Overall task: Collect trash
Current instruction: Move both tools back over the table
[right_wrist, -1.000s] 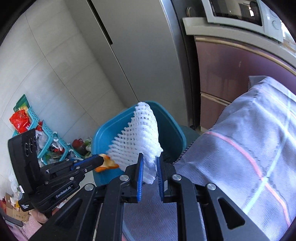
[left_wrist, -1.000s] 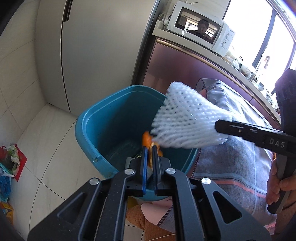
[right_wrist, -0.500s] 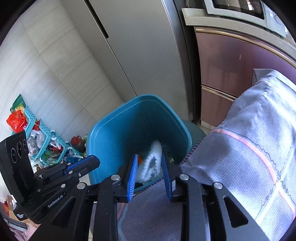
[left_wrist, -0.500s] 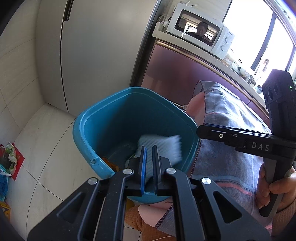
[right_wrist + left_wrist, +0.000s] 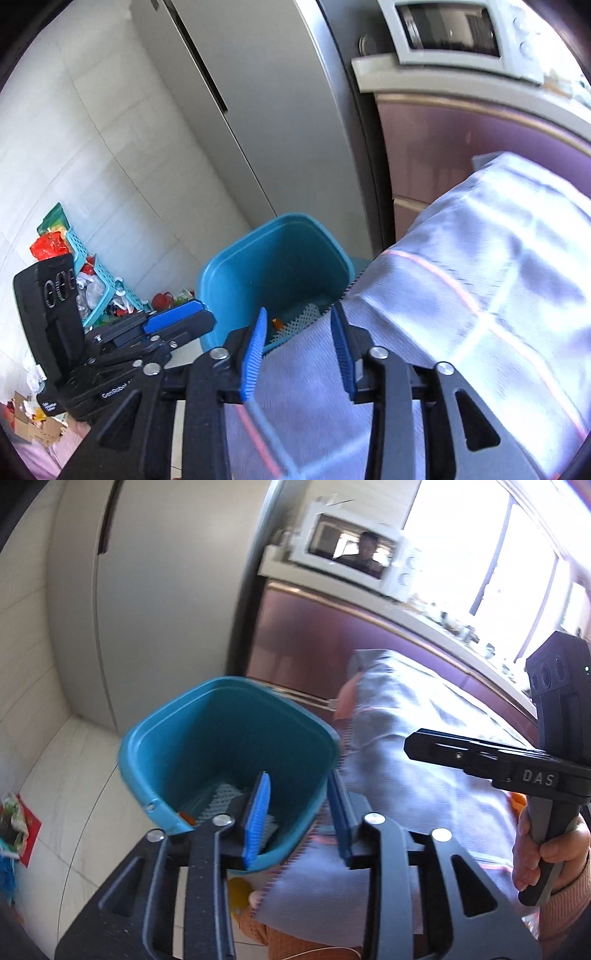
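Hovering above the teal bin (image 5: 207, 734), the left tongs (image 5: 295, 812) are opening with nothing between the blue pads, and the right tongs (image 5: 297, 350) are opening too, also empty. White foam net (image 5: 221, 797) and an orange scrap (image 5: 277, 324) lie on the bin's bottom, beside the cloth-covered worktop (image 5: 480, 295).

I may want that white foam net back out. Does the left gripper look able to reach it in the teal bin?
Probably yes: the left gripper, jaws opening and empty, hangs over the teal bin's open top, and the foam net lies uncovered at the bottom, though deep down.
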A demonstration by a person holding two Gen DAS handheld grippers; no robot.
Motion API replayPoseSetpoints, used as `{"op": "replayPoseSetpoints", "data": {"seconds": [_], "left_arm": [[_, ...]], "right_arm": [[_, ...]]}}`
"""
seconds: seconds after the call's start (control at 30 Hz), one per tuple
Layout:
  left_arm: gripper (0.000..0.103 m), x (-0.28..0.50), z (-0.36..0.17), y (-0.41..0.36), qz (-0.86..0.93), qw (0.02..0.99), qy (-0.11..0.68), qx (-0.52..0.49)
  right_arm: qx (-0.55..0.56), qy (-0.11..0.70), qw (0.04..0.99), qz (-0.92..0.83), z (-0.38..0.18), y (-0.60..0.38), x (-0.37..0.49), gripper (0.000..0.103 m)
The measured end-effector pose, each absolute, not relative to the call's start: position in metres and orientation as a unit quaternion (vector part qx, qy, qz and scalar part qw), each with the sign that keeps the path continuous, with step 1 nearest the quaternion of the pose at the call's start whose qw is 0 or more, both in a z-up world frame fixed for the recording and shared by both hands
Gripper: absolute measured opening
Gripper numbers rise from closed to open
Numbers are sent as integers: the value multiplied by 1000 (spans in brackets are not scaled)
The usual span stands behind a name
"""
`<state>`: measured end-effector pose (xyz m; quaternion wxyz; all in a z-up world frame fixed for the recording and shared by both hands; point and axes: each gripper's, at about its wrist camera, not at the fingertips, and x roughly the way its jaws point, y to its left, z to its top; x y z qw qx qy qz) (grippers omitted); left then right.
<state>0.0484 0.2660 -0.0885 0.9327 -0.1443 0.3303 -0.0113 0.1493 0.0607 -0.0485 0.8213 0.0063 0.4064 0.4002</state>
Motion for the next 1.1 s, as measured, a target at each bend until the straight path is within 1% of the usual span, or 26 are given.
{"op": "replayPoseSetpoints", "data": {"seconds": [0.03,0.1,0.27,0.47,0.77,0.93,1.1], "left_arm": [[36,48,-85,259,-19,935,327,-139],[41,46,-78,242,-41,938,320,-125],[45,42,-66,194,-103,941,310,-89],[46,42,-64,135,-174,931,315,-63],[47,42,-68,50,-260,907,329,-27],[49,48,-74,21,-286,895,342,-14],[49,55,-79,1,-294,886,358,-3]], "right_arm": [[7,397,827,397,-44,52,145,37],[14,384,836,392,-35,33,137,38],[45,352,860,366,-20,-27,115,42],[79,330,889,307,-13,-98,92,43],[129,310,921,196,-22,-196,46,43],[143,301,933,134,-28,-240,25,43],[165,302,935,89,-39,-272,13,47]]}}
